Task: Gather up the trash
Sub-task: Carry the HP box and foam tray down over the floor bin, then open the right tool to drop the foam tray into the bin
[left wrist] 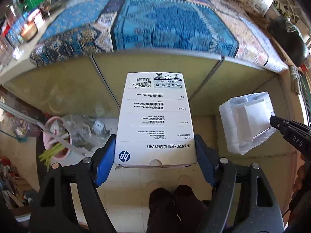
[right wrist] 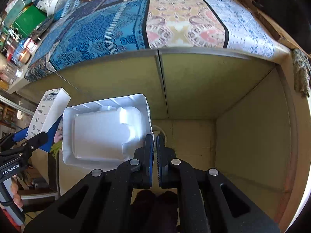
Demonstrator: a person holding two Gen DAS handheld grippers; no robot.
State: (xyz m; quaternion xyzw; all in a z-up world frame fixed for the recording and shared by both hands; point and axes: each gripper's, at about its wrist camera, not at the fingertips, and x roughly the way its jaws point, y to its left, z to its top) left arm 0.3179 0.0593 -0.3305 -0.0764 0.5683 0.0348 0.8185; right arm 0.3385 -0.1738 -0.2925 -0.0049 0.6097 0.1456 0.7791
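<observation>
1. Left gripper [left wrist: 155, 151]: held out level in front of the desk, fingers [left wrist: 106, 161] spread wide and clamped on the two long sides of the white HP box [left wrist: 155, 120]. The box lies flat between them, label side up, its far end pointing at the desk front.
2. Right gripper [right wrist: 154, 155]: fingers [right wrist: 148, 155] nearly together, pinching the thin rim at one corner of the white plastic tray [right wrist: 107, 132]. The tray hangs to the left of the fingers, open side toward the camera, tilted.
3. Both items are off the ground, side by side but apart; the box sits left of the tray.
4. Desk [right wrist: 194, 68]: patterned cloth [right wrist: 136, 25] on top, yellow-green panels below; the top edge is above and beyond both grippers.
5. Below left: pink bin [left wrist: 56, 141] holding scraps, with a crumpled clear bag [left wrist: 85, 128] beside it.
6. Pale floor [right wrist: 194, 136] to the right runs into a corner of panels, open.
7. Clutter along the desk's far left side, including a green box [right wrist: 27, 21].
</observation>
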